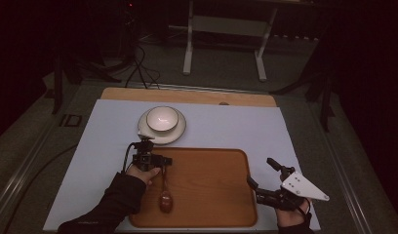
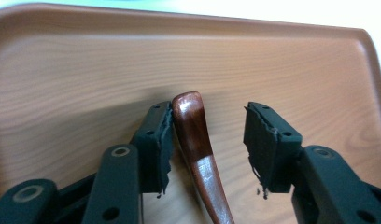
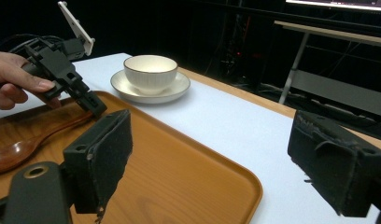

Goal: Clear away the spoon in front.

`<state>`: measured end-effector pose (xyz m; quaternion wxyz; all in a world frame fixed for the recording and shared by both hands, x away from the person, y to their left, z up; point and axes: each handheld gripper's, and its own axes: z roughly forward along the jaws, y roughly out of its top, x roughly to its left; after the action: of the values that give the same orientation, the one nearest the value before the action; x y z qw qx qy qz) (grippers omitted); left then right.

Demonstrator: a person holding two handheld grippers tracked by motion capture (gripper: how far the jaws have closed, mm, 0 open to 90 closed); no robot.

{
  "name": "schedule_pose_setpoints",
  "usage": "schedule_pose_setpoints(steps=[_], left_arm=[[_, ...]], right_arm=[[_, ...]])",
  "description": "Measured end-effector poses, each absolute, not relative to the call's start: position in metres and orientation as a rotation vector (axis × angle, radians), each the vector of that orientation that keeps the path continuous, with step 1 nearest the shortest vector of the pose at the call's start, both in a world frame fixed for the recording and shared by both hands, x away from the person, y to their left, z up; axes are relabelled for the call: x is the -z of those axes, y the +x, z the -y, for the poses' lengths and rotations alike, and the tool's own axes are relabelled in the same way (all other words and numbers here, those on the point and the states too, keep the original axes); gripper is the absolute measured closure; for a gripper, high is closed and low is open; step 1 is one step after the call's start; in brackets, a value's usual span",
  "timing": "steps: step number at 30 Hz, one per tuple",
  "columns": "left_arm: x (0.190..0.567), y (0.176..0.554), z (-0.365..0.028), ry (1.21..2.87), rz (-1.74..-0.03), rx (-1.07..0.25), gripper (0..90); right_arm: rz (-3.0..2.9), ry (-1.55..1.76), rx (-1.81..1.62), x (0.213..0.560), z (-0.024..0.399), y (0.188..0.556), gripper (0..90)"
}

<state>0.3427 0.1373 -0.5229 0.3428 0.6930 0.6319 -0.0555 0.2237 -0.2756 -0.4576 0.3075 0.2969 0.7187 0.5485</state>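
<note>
Black jaws of your left hand-held gripper (image 2: 207, 140) stand apart around the spoon (image 2: 198, 149) handle: one pad lies against its side, the other is well clear, so nothing is clamped. Take the tray (image 1: 211, 185) as your landmark. The spoon lies flat on the tray near its left edge, its long axis running from the handle tip at the gripper back toward you, the bowl end (image 1: 166, 202) close to the tray's near rim. Your right hand-held gripper (image 1: 259, 176) hangs off the tray's right edge, jaws wide open and empty, well apart from the spoon, so the left is the nearer one. Beyond the tray's far left corner sits the cup (image 1: 162, 119) on its saucer (image 1: 180, 131).
</note>
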Motion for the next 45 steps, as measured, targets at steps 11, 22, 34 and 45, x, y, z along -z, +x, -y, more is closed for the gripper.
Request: schedule_pose_setpoints(steps=[11, 22, 34, 45], left_arm=[[0.518, 0.343, -0.132, 1.951, -1.59, 0.042, 43.3], [0.517, 0.345, -0.125, 2.035, -1.459, 0.017, 43.4], [0.51, 0.349, -0.128, 2.049, -1.512, -0.04, 38.8], [0.487, 0.332, -0.144, 1.954, -1.364, 0.052, 17.8]], right_arm=[[-1.906, 0.781, -1.446, 0.458, 0.275, 0.224, 13.8], [-1.915, 0.777, -1.444, 0.458, 0.274, 0.225, 13.8], [-1.917, 0.78, -1.448, 0.458, 0.274, 0.225, 13.8], [-1.925, 0.781, -1.447, 0.459, 0.273, 0.225, 13.7]])
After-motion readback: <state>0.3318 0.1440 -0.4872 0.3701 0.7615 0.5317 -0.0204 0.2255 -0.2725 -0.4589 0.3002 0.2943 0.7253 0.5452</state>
